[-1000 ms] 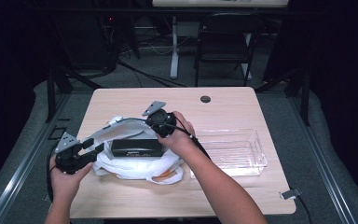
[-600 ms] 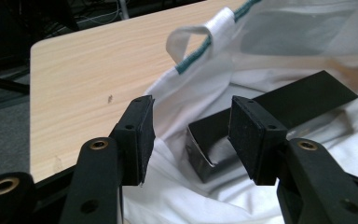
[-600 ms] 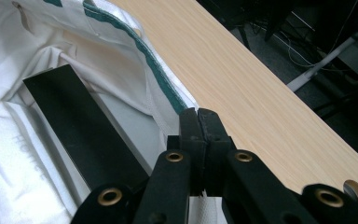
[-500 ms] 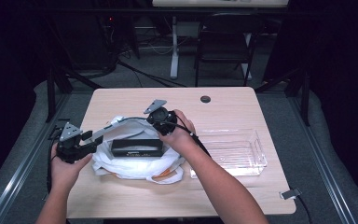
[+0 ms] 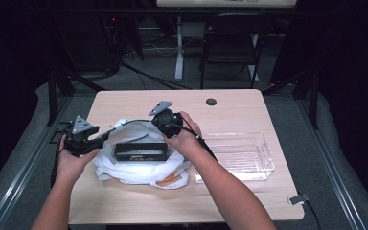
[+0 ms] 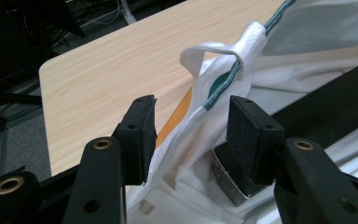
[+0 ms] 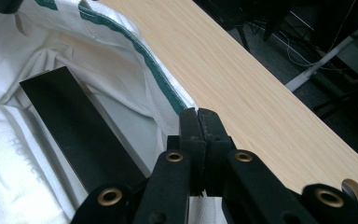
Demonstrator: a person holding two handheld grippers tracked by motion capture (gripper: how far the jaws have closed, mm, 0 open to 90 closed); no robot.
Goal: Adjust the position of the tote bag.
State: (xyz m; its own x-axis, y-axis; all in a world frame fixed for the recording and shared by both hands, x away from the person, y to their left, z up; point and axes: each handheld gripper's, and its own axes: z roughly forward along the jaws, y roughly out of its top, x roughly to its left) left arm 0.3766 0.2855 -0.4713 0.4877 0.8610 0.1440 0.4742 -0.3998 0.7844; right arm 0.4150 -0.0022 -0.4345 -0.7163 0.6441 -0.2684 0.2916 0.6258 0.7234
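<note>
A white cloth bag (image 5: 139, 168) with a green-trimmed rim lies in the middle of the table, and a long black box (image 5: 140, 151) rests in its open mouth. My right gripper (image 5: 154, 125) is at the bag's far rim. Its jaws (image 7: 200, 122) are shut on the green-edged fabric, beside the box (image 7: 79, 126). My left gripper (image 5: 105, 136) is at the bag's left side. Its jaws (image 6: 191, 122) have just been closing a little. They stand apart around a white rim fold (image 6: 223, 70) without pressing it, the box (image 6: 335, 102) just beyond.
A clear plastic tray (image 5: 263, 158) sits on the table (image 5: 249, 115) to the right of the bag. A round cable hole (image 5: 211, 101) marks the table's far edge. A dark chair (image 5: 230, 43) and cables are on the floor behind the table.
My left gripper has moved away from the person along the bag's left side and risen slightly. The right gripper and the box have stayed put.
</note>
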